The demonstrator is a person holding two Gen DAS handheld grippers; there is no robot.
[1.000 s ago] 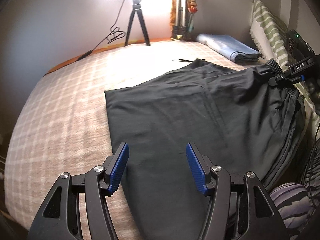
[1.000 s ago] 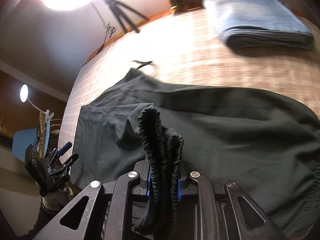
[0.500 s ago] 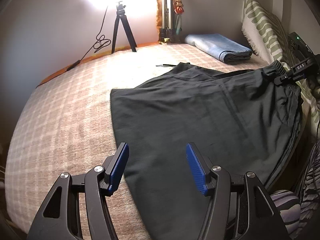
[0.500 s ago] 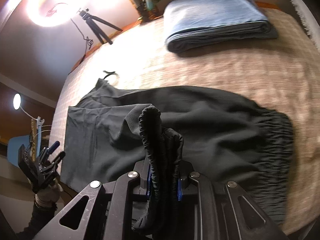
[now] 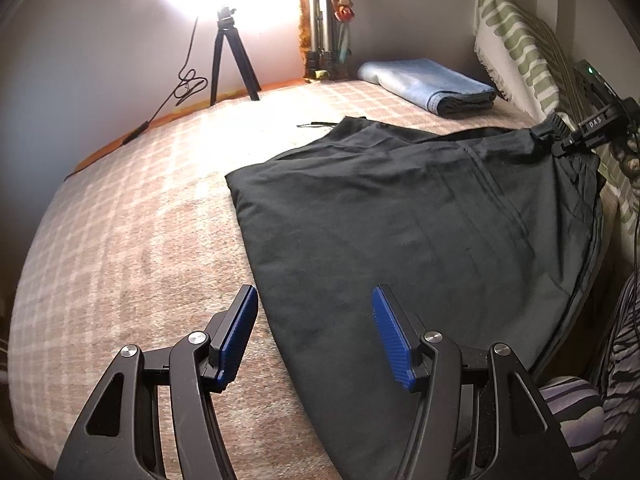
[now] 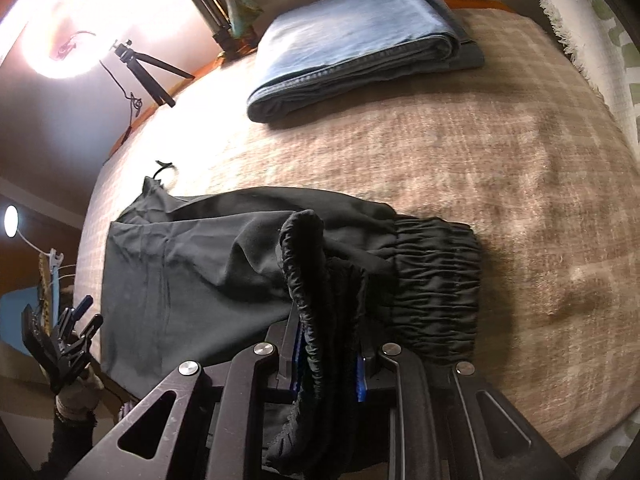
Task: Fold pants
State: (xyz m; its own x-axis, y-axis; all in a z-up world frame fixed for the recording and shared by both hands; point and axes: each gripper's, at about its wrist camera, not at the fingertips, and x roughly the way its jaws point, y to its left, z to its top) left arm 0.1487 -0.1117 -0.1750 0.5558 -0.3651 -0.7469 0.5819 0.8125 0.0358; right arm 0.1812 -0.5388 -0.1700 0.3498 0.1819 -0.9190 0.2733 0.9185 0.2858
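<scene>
Black pants [image 5: 400, 220], mid-frame on bed [image 5: 140, 240]; first fold in hand. Right tool [image 6: 328, 364] clamps the gathered waistband [image 6: 316, 272]; left tool [image 5: 312, 340] wide, empty, over the near edge. Next: left should likely pinch the hem.

Apparently "DAS" on the right hand-held gripper [image 5: 560, 145]
</scene>
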